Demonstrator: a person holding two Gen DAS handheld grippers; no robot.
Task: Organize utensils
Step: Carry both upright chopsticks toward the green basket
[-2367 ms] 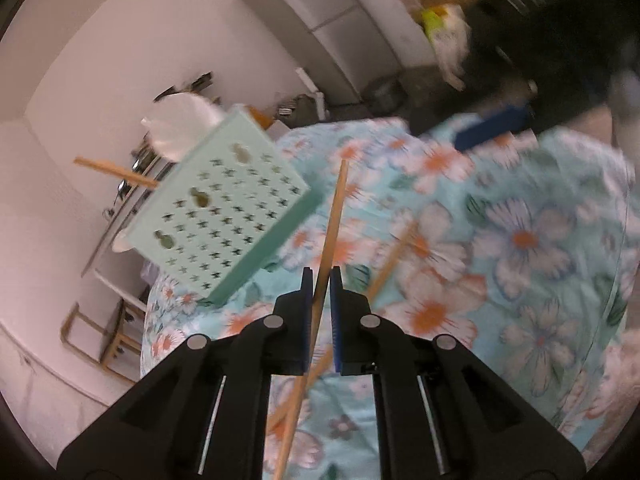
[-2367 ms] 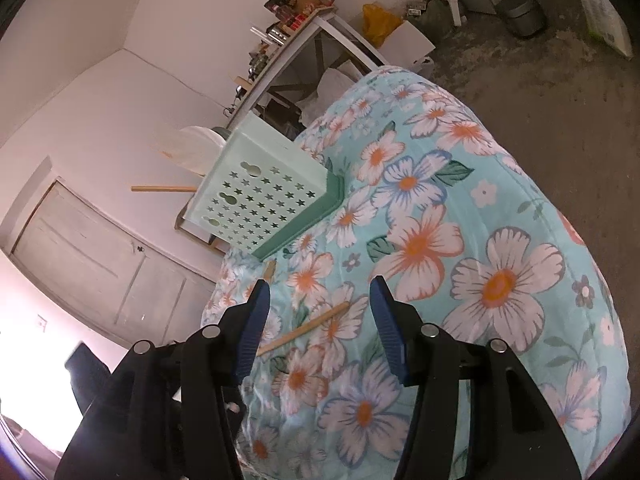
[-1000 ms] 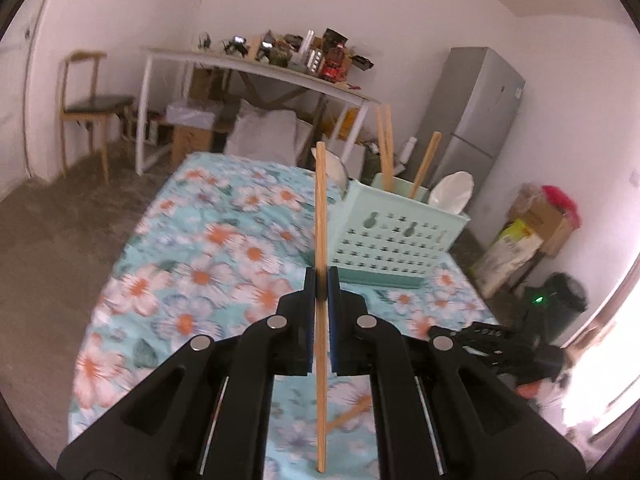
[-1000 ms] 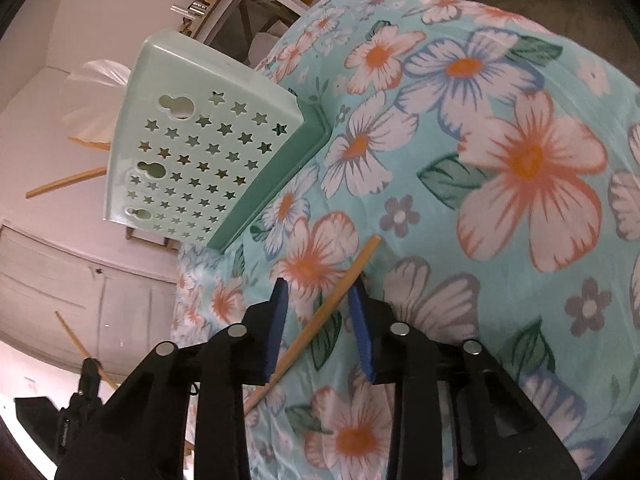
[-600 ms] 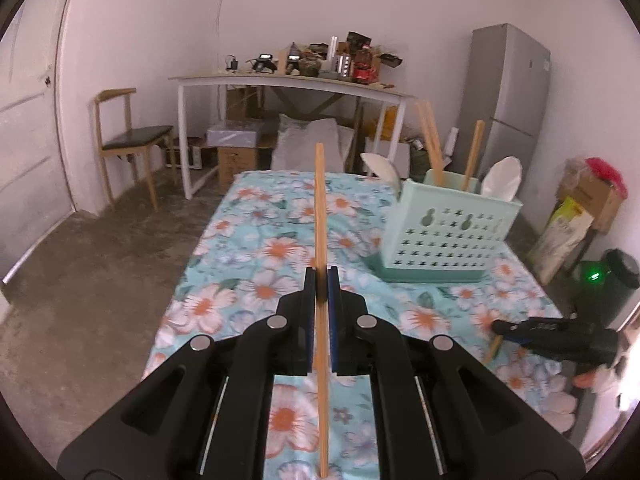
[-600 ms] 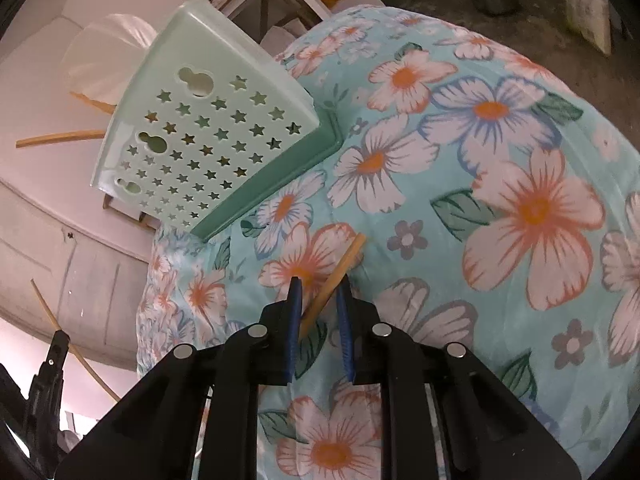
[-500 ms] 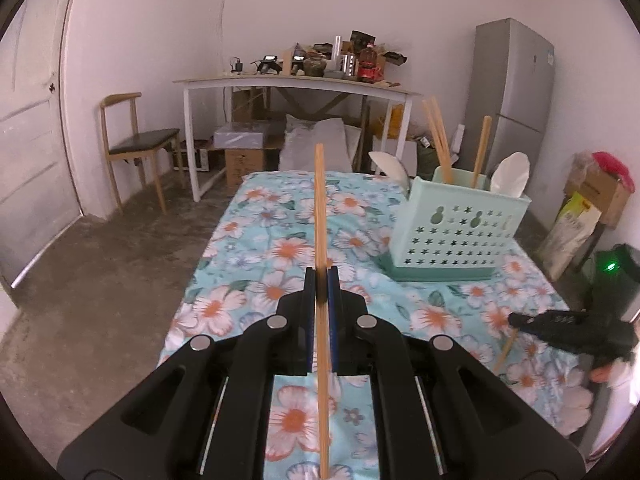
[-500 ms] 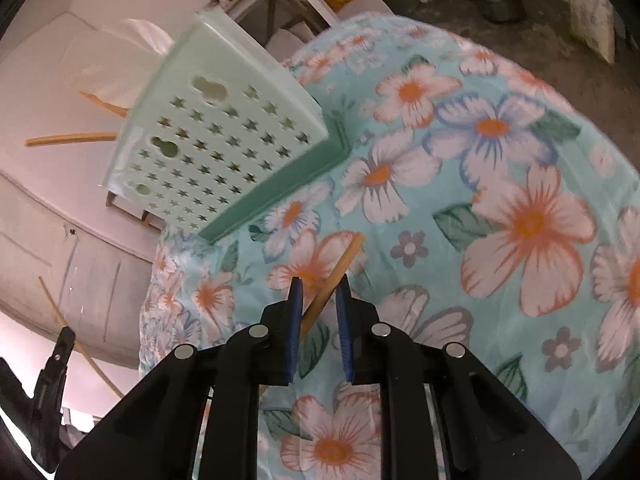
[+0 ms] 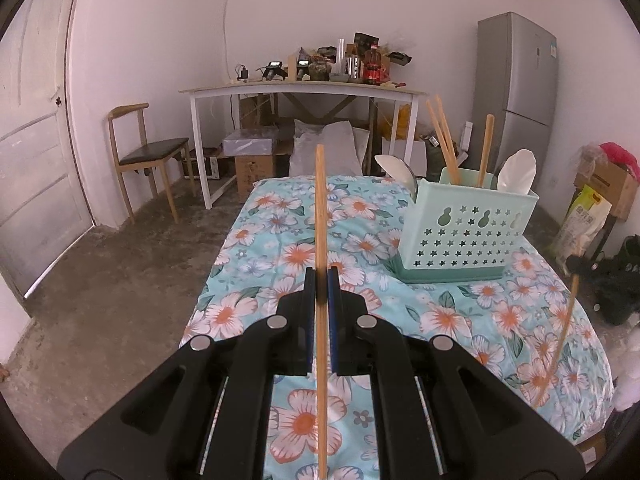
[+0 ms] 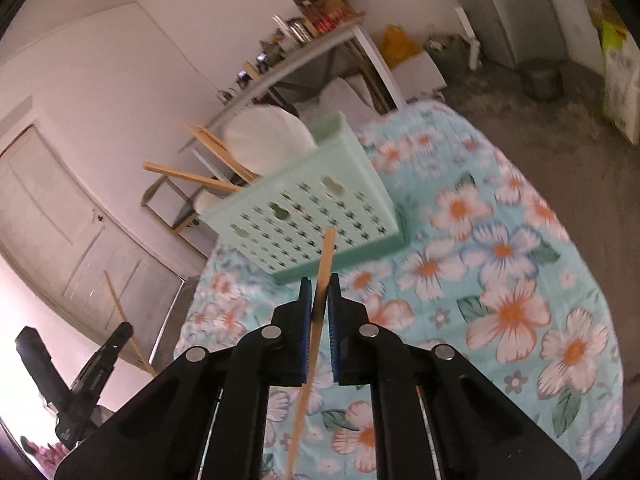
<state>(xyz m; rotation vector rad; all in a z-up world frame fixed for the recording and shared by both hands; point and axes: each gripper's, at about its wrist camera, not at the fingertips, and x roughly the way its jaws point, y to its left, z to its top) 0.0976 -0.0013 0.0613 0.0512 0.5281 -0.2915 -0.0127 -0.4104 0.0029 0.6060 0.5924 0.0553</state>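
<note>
Lifted clear of the flowered cloth it lay on a second ago, the second chopstick [image 10: 323,280] now sits pinched in the right gripper [image 10: 320,320], whose jaws have narrowed onto it. The left gripper [image 9: 320,312] has kept its place, jaws clamped on the first chopstick [image 9: 320,216], which stands nearly upright in its view. The left hand's view has swung level, so the whole counter [image 9: 280,240] shows.

Both sticks are off the cloth. The mint utensil basket [image 9: 464,232] stands at the far right of the counter, already holding three chopsticks and two white spoons [image 9: 516,172].

The step in hand looks like carrying: pickup done, drop-off not yet begun. Next, each stick probably needs bringing over the basket's open top, tipped so its lower end points down into a compartment, then released. The right stick is held near one end, so it may swing.
</note>
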